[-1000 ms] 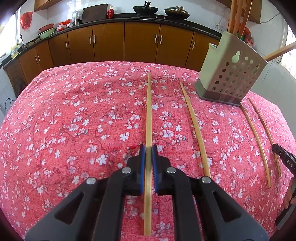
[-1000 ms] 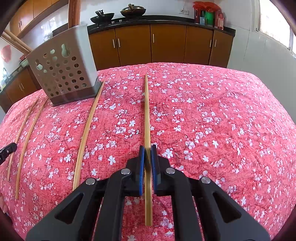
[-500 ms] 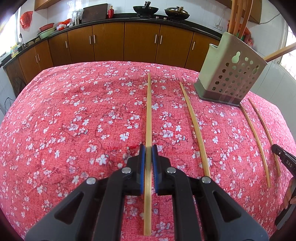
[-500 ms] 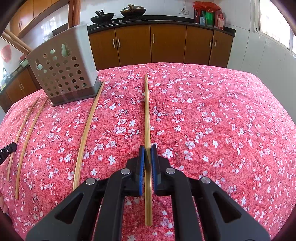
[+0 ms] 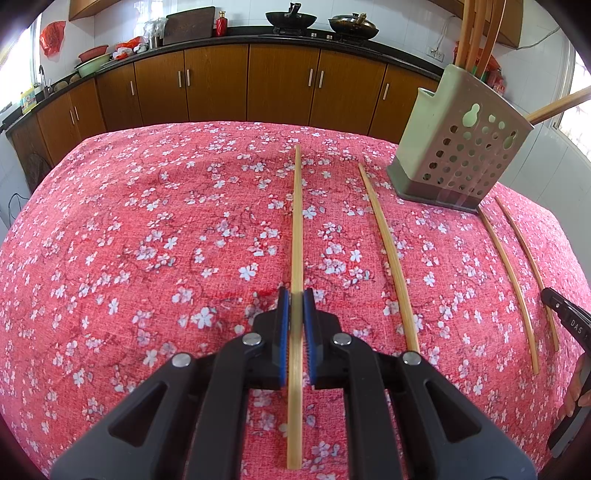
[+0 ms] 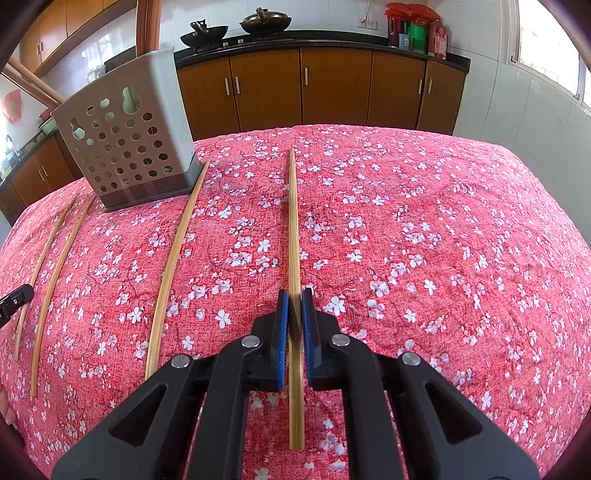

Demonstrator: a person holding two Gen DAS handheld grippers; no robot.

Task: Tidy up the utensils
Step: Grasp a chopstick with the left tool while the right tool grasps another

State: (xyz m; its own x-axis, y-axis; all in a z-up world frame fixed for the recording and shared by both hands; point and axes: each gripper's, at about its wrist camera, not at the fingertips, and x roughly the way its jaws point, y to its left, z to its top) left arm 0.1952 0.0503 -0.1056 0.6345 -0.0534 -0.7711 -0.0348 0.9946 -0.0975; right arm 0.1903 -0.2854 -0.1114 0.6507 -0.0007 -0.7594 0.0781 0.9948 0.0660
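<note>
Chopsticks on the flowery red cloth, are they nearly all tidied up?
Not yet. Several bamboo chopsticks already stand in the grey holed plastic holder. The left gripper is shut on the leftmost chopstick, the right gripper on the rightmost chopstick. Two loose chopsticks between them wait.

Brown wooden cabinets, dark countertop — white tiled walls, bright window

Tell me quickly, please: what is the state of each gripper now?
Left gripper: jaws closed on a chopstick.
Right gripper: jaws closed on another chopstick.
</note>
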